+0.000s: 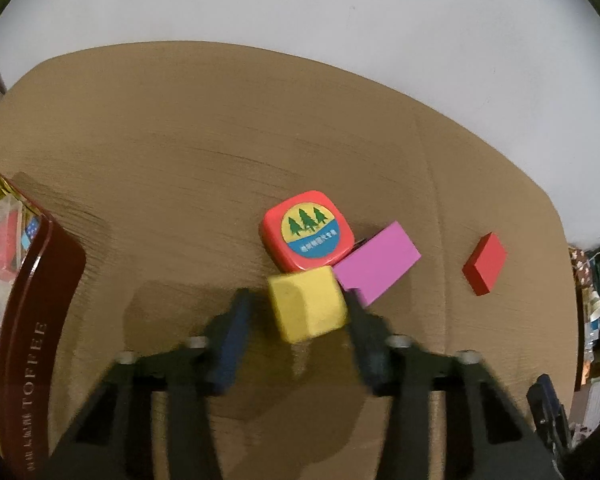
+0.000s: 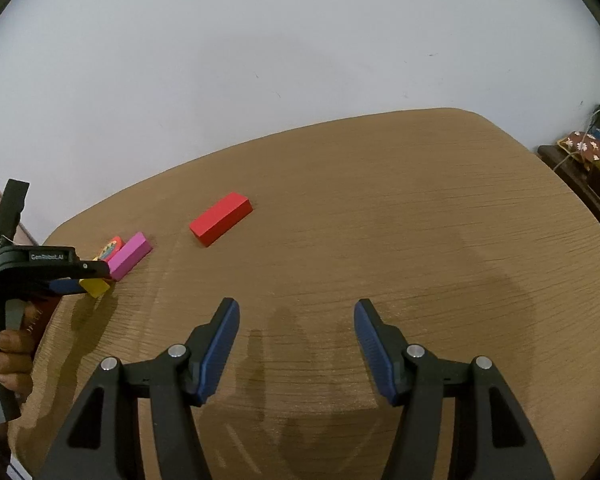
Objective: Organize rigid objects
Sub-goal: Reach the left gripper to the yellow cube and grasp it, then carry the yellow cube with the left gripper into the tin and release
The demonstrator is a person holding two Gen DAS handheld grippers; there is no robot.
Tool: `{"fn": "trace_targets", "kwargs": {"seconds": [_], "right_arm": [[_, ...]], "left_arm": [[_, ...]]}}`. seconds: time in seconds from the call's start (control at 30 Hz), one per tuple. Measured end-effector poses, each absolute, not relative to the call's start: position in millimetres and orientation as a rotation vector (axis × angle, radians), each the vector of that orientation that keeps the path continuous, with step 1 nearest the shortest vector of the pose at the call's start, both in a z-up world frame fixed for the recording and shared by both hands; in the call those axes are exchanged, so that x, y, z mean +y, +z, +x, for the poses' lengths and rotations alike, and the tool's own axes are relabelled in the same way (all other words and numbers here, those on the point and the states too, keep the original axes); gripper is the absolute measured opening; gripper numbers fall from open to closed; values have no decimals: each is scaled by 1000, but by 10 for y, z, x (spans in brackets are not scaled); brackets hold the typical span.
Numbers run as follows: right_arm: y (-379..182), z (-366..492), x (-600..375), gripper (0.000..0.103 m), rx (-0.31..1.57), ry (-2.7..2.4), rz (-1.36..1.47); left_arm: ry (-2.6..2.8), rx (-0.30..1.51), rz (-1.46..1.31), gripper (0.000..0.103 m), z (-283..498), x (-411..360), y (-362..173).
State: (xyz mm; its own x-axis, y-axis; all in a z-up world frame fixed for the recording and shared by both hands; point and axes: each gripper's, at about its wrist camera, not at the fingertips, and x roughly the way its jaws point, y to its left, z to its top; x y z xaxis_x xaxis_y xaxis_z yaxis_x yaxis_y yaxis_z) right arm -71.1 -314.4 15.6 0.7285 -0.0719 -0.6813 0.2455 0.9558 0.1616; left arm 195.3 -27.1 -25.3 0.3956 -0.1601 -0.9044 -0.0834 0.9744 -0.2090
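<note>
Dim warm light, soft shadows, fisheye-bent edges, slight blur in left view.

- Ahead of the left gripper (image 1: 298, 300), the yellow cube (image 1: 306, 304), red tape measure (image 1: 307, 231) and pink block (image 1: 376, 263) crowd together
- Toffee tin (image 1: 32, 320) walls the frame's left edge
- Bare counter (image 2: 420, 232) lies wide around the right gripper (image 2: 296, 308); red block (image 2: 221, 219) sits apart, upper left

"TOFFEE" on tin (image 1: 40, 320); "GenRobot.AI" on claw (image 2: 82, 284)

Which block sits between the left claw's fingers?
The yellow cube. The pink block lies just beyond it, beside the red tape case; the red block lies apart to the right.
</note>
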Motion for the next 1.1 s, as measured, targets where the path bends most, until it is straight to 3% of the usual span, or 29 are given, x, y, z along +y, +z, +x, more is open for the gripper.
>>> {"fn": "trace_targets", "kwargs": {"seconds": [0.27,0.53,0.8,1.1], "right_arm": [[145,-719,-3174,61,737,-165,269],[103,-666,-3176,61,769,-177,269],[67,-599,-3153,61,795,-190,256],[31,-533,-3095,61,841,-176,212]], "left_arm": [[-74,1137,-184,27,1625,-265,-195],[-124,1085,-179,27,840,-156,238],[28,1071,-111,27,417,918,786],[116,1172,-39,27,524,1674,423]]}}
